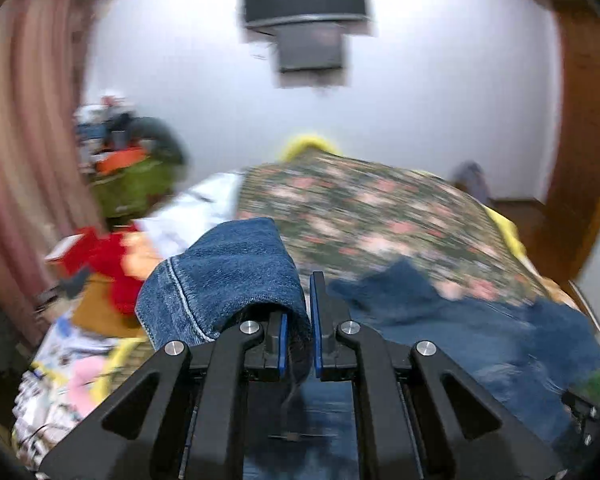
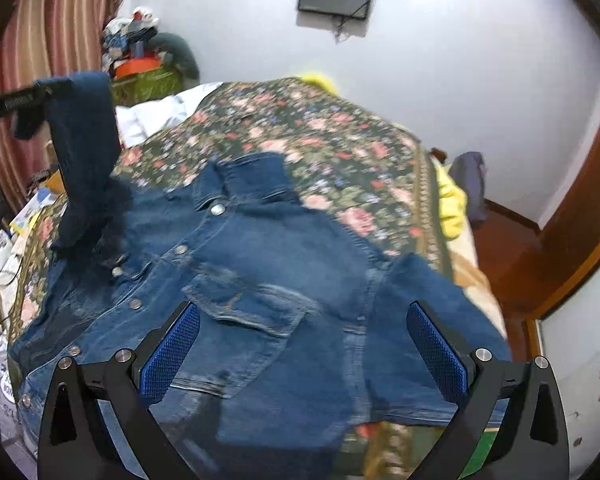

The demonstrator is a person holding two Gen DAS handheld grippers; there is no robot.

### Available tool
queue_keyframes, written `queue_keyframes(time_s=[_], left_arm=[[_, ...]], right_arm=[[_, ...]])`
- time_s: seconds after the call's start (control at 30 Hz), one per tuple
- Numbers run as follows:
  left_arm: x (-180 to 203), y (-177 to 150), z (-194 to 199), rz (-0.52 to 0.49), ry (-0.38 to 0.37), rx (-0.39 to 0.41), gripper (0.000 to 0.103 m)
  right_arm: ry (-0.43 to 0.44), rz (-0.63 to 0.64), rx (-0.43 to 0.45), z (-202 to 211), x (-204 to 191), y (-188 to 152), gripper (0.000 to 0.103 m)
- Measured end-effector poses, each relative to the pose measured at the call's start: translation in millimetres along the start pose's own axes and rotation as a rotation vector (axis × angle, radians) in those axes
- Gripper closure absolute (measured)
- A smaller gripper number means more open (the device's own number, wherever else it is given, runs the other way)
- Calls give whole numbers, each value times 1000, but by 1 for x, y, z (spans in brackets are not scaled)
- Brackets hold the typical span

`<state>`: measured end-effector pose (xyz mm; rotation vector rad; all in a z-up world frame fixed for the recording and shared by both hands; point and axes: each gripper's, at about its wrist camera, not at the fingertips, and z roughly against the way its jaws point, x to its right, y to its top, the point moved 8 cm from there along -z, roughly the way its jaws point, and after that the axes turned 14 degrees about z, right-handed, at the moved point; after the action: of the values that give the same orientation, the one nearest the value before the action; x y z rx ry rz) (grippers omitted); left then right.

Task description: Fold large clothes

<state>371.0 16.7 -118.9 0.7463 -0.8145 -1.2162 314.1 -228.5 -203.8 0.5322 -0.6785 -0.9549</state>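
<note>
A blue denim jacket (image 2: 260,280) lies front up on the floral bedspread (image 2: 320,132), buttons and chest pocket showing. Its left sleeve (image 2: 84,152) is lifted well above the bed. My left gripper (image 1: 299,320) is shut on that sleeve's cuff (image 1: 228,272), which bunches over the left finger. The same gripper shows at the left edge of the right wrist view as a black bar (image 2: 12,106). My right gripper (image 2: 300,344) hangs open over the jacket's lower front, nothing between its blue pads (image 2: 172,352). The right sleeve (image 2: 420,320) lies flat beside the body.
A heap of clothes and a green bag (image 2: 148,76) stand at the bed's far left corner. White fabric (image 2: 156,116) and yellow fabric (image 2: 452,204) lie at the bed's edges. A striped curtain (image 2: 60,20) hangs left; wooden door frame (image 2: 572,220) right. Papers (image 1: 60,360) clutter the left side.
</note>
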Motion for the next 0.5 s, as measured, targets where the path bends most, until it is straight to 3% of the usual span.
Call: queue_keyframes(time_s=[0.1,0.17,0.23,0.33,0.4,0.5], left_arm=[[51,-40,-25,-57,-94,-132,94],[79,-77,-47,-89,-152,-273,94],[99,-120,-66,-146,-170,-424,94],[118,-161,-71,-188,-192,-553,93],[120,-175,-66,-200,-208,-572,91],[107,-169,-43,-188,-231,-544,69]], right_arm=[[-15,-47,10,8,22,-8,0],[-17,-73,6,9,32,-13,0],[-10,-99,-14,7,41,-20,0],[10,-121,-35,3,46,-26,0],[27,-127,-46,-1,44,-26,0],[70,-121,-53,-7,35,-21,0]])
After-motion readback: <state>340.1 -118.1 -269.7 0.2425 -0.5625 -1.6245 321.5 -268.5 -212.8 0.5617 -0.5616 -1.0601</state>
